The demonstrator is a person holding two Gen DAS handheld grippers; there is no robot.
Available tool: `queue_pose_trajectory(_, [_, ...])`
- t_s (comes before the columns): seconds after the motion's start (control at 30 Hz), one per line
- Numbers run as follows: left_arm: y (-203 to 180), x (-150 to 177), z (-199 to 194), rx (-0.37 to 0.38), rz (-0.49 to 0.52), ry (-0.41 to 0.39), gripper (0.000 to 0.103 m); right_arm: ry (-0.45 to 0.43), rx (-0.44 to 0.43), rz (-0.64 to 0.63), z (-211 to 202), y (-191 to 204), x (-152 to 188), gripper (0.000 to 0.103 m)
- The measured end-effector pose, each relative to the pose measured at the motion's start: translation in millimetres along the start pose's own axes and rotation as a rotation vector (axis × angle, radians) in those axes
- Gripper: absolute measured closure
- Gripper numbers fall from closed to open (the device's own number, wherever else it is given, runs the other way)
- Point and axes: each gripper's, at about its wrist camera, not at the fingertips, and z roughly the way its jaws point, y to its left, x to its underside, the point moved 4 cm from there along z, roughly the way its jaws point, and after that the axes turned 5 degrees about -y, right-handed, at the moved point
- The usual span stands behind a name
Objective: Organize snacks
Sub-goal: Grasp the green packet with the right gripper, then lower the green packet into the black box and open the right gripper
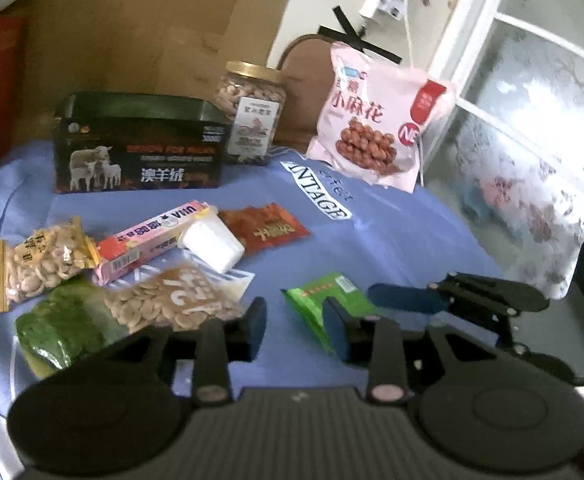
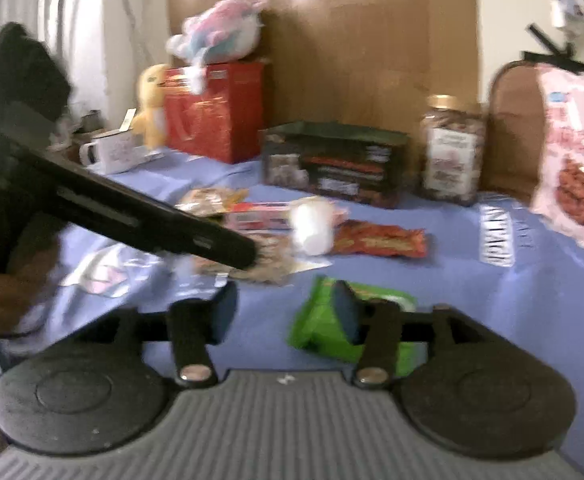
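Jar (image 1: pixel 253 114) full of nuts, gold lid on; both hand-held grippers (image 1: pixel 295 326) (image 2: pixel 287 308) spread

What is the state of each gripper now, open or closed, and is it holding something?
Left gripper: open, holding nothing, above the blue cloth.
Right gripper: open, holding nothing; one finger is over the green packet.
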Motion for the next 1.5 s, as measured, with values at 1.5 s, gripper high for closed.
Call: queue_pose_trajectory(1.5, [47.6, 41.2, -41.6, -0.079, -0.122, 0.059, 0.067, 0.146, -0.26, -0.105, 40.6, 60.7, 11.4, 0.057])
